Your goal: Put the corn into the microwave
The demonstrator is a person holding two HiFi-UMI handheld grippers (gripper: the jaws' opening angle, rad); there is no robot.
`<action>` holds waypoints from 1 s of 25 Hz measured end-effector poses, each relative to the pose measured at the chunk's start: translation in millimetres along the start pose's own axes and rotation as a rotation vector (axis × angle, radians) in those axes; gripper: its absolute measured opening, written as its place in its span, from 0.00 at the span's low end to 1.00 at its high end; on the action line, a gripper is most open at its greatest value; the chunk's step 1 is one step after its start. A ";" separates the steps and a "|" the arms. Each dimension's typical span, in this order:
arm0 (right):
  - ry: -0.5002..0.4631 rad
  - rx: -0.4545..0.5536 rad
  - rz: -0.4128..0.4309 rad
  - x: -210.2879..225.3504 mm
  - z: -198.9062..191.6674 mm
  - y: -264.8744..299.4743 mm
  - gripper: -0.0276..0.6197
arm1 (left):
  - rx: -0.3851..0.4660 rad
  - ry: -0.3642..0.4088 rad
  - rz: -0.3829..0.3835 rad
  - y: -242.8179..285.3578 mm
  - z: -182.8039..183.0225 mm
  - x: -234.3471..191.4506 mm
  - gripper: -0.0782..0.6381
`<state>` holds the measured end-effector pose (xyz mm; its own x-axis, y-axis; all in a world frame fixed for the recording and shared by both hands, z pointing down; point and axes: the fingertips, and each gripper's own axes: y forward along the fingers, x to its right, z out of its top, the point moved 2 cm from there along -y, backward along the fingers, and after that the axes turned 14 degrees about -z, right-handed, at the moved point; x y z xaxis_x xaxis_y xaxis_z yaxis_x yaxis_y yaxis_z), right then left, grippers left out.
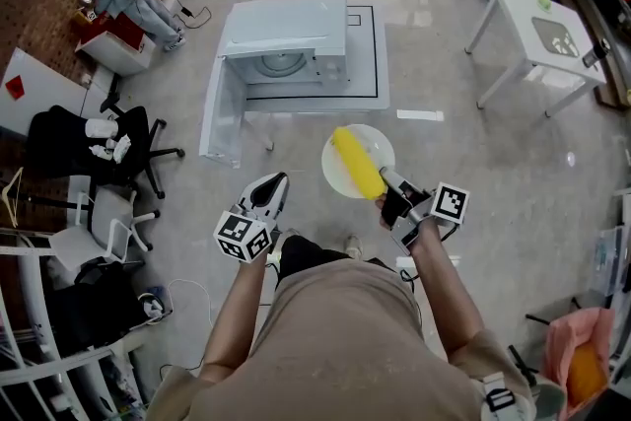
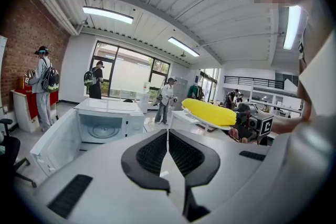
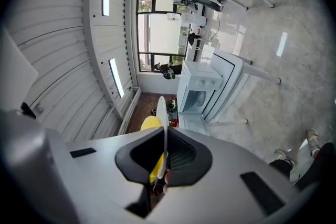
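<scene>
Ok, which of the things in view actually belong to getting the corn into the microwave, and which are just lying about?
For the job:
- corn on the plate
- right tongs, shut on the plate's rim
- microwave, door open
- left tongs, shut and empty

Just lying about:
- black office chair
- white side table
- pink bag

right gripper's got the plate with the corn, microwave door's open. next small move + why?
Probably carry the plate forward toward the cavity of the microwave, holding it level. The right gripper is shut on the plate's rim, the corn lies loose on it and could roll, the door stands open, and the plate hangs short of the microwave.
</scene>
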<state>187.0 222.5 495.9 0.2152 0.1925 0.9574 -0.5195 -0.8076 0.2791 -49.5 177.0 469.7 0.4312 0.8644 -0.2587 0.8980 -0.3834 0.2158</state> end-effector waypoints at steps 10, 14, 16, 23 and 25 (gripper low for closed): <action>-0.002 0.000 -0.043 -5.5 5.7 32.4 0.07 | -0.004 -0.027 -0.017 6.3 3.7 -35.5 0.12; 0.004 0.001 -0.047 -12.0 12.0 63.2 0.07 | 0.008 -0.029 -0.022 7.6 14.6 -68.4 0.12; 0.006 -0.001 -0.046 -18.0 13.7 82.1 0.07 | 0.013 -0.034 -0.022 6.6 20.0 -87.6 0.12; -0.011 -0.010 -0.060 -43.6 20.9 144.3 0.07 | 0.020 -0.034 -0.049 16.0 42.8 -144.7 0.12; -0.007 -0.005 -0.061 -47.5 23.5 161.7 0.07 | 0.020 -0.036 -0.058 19.0 47.8 -160.6 0.12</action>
<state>112.2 69.7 493.9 0.2526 0.2374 0.9380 -0.5092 -0.7917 0.3375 -97.5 15.4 470.4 0.3812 0.8732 -0.3035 0.9228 -0.3399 0.1812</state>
